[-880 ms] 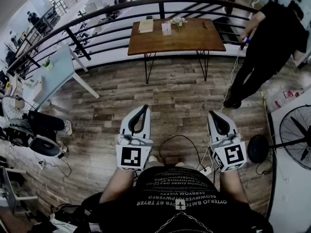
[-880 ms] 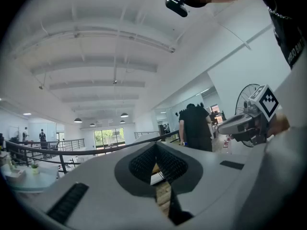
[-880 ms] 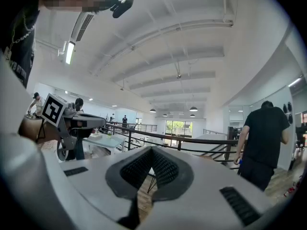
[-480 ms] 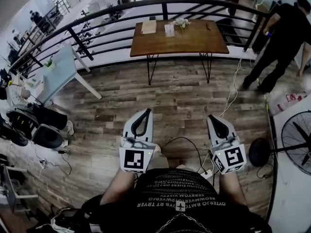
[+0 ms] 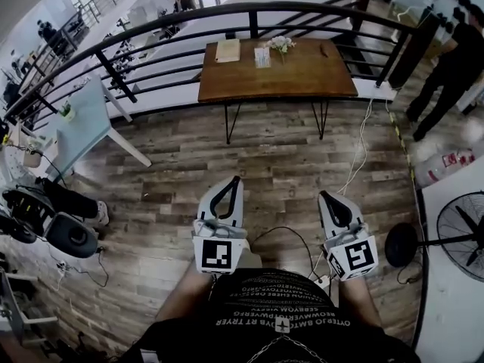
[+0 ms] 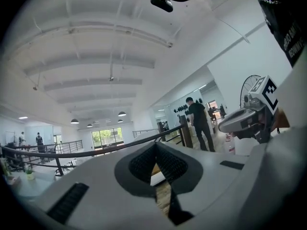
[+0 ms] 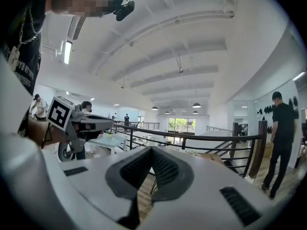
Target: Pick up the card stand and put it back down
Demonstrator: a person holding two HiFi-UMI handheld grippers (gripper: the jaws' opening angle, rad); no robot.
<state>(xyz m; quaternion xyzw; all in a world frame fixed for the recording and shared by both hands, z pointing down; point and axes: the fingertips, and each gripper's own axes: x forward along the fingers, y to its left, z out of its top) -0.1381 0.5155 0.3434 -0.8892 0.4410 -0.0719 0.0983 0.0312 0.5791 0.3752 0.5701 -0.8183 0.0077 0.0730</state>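
Plank floor (image 5: 189, 150): wide gap between operator and wooden desk (image 5: 302, 74), which stands against railing (image 5: 144, 32).
Left tool (image 5: 235, 181), right tool (image 5: 327, 197): both pressed together, empty, held near body.
Cable (image 5: 291, 233) on floor just ahead: snag or trip risk on approach.
Card stand (image 5: 262, 56): likely small pale item on desk, between booklet (image 5: 227, 50) and flowers (image 5: 280, 44). Probably light; tools spread too late could topple it or brush flowers.
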